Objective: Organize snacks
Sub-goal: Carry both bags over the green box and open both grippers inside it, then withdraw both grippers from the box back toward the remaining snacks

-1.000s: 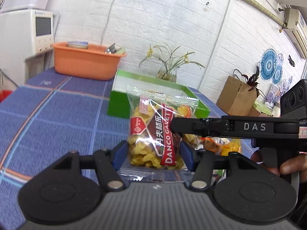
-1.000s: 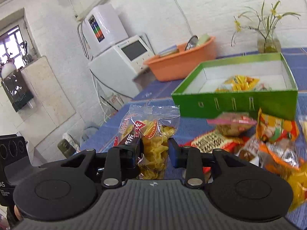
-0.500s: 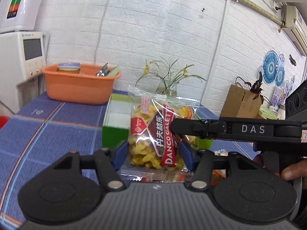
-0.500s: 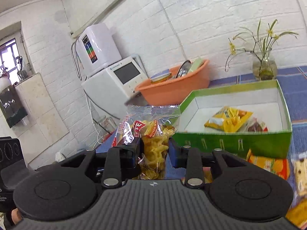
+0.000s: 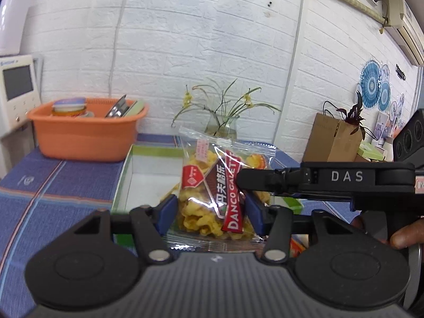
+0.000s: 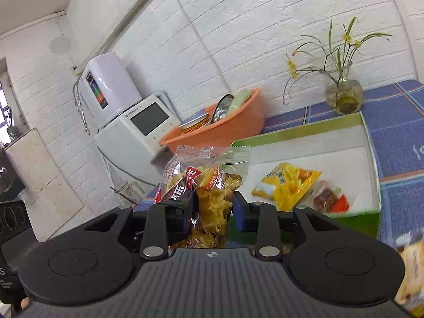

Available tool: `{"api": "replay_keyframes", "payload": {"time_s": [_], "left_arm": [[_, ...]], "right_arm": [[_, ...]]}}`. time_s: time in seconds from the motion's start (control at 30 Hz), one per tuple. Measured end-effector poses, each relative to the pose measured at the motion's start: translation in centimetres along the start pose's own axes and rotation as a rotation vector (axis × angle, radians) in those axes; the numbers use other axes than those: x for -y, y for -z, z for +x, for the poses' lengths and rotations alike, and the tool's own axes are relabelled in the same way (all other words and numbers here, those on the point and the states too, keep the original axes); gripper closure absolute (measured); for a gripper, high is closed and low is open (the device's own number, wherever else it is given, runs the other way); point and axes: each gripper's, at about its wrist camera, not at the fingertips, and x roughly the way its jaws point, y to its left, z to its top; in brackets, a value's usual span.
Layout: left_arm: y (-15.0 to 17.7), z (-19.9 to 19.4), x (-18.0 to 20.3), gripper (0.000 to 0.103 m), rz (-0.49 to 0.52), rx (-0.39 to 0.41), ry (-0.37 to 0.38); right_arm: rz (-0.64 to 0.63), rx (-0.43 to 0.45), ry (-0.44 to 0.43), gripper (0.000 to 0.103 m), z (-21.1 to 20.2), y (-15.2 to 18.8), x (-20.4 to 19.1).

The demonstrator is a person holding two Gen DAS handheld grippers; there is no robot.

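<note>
While both snack bags are carried clear of the bench (image 5: pixel 53 185), each is pinched low on its body so that the sealed top stands upright and the contents hang steady. The left tool (image 5: pixel 209 210) is pressed on a clear bag of yellow crisps (image 5: pixel 212 193) at the centre of its frame, its jaws having just been closing slightly on the bag between them; the right tool (image 6: pixel 213 212) is clamped on a similar crisp bag (image 6: pixel 205 188) at centre. Behind both bags lies the green box (image 6: pixel 371 143), presumably the destination, with a yellow packet (image 6: pixel 286 185) and a reddish one already inside. In the left view most of the box is hidden by the bag and by the right tool's body crossing at right. A blurred packet at the right view's lower right edge is cut off and cannot be identified.
</note>
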Motion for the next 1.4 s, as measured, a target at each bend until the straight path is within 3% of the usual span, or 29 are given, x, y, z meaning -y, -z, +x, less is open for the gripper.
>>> {"api": "replay_keyframes", "payload": {"time_s": [0.2,0.33,0.37,0.6,0.67,0.7,0.77,0.83,1.1,1.2,1.4], "left_arm": [[-3.0,4.4,0.2,0.051,0.041,0.065,0.015],[-2.9,6.4,1.4,0.060,0.096,0.113,-0.033],[-2.5,6.9,1.5,0.065,0.089,0.106,-0.026],[-0.2,10.6,1.0,0.065,0.075,-0.026,-0.053],[-0.2,10.8,0.3,0.060,0.059,-0.042,-0.068],[-0.2,10.8,0.0,0.054,0.050,-0.041,-0.071],[-0.4,10.5,-0.7,0.047,0.033,-0.038,-0.084],[-0.6,10.0,-1.3,0.046,0.018,-0.033,-0.096],[-0.6,4.4,-2.7,0.030,0.025,-0.031,-0.112],[0.6,2.0,-2.5,0.025,0.041,-0.031,-0.111],[4.5,-0.3,-1.6,0.024,-0.007,-0.070,-0.071]], "right_arm": [[-0.058,0.063,0.051,0.047,1.7,-3.8,1.8],[-0.190,0.073,0.124,0.054,3.1,-3.9,1.8],[-0.190,0.073,0.124,0.055,3.1,-3.9,1.8],[-0.078,-0.035,0.163,0.061,6.2,-2.0,5.8],[-0.045,-0.022,0.184,0.052,6.2,-2.0,6.4],[-0.042,-0.010,0.188,0.048,6.1,-2.0,6.5],[-0.064,-0.001,0.208,0.021,5.7,-2.1,6.3],[-0.092,0.006,0.231,0.016,4.9,-2.2,5.8],[-0.106,0.036,0.165,0.016,-1.6,-2.0,5.0],[-0.078,0.042,0.150,0.016,-4.6,-0.9,5.1],[0.041,0.045,0.136,0.015,-9.9,3.2,5.9]]}}
